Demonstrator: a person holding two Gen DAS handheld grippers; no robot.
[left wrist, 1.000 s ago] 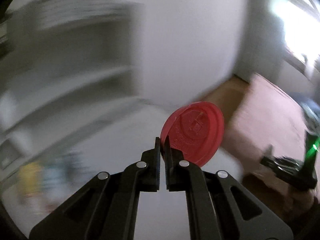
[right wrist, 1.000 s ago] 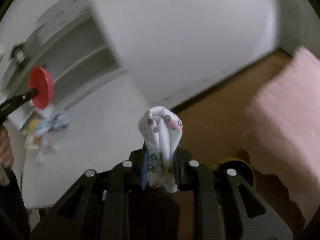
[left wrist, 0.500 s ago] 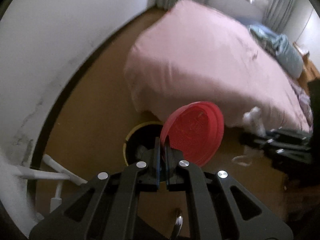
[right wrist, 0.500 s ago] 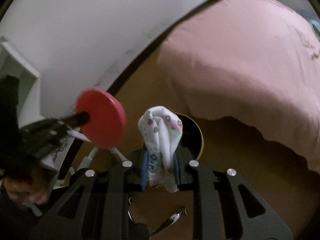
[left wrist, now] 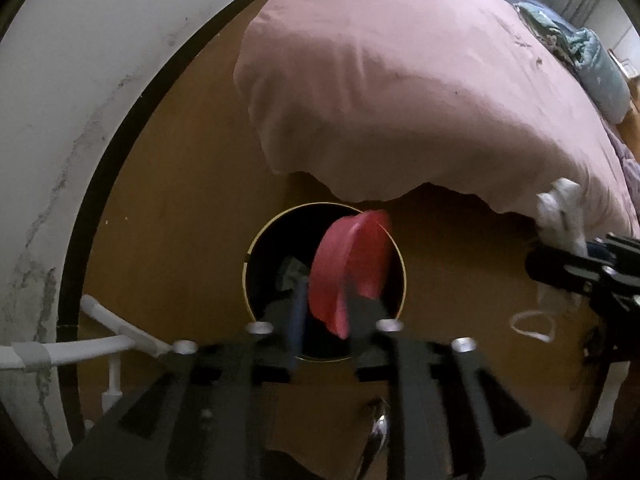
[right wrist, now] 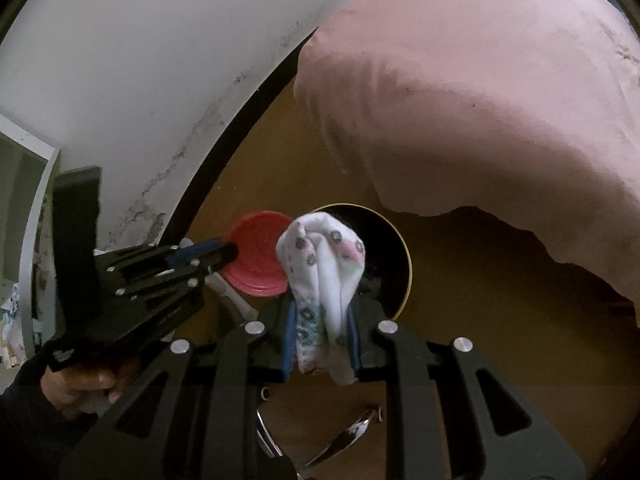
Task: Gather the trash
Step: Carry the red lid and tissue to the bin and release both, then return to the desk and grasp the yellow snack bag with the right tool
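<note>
Trash is what both grippers carry over the round black bin (left wrist: 256, 248), which stands on the brown floor (left wrist: 180, 184) beside the pink-covered bed (left wrist: 400, 80). The left gripper (left wrist: 322, 316) looks straight down into the bin's mouth, so whatever it lets go should fall inside, not onto the floor; its jaws are spread wider than the thin red lid (left wrist: 352, 264) between them, and the lid is blurred and tilted, so it looks released and on its way down, though the right wrist view still shows it right at the jaw tips. Scraps already lie in the bin's dark bottom. The right gripper (right wrist: 322, 344) holds back on the bin's near side, jaws clenched on a crumpled white patterned tissue (right wrist: 324, 272), probably so the two drops do not collide. A loose white loop (left wrist: 532, 324) lies on the floor near the bin, and a white frame (left wrist: 100, 344) stands by the wall (left wrist: 80, 80).
</note>
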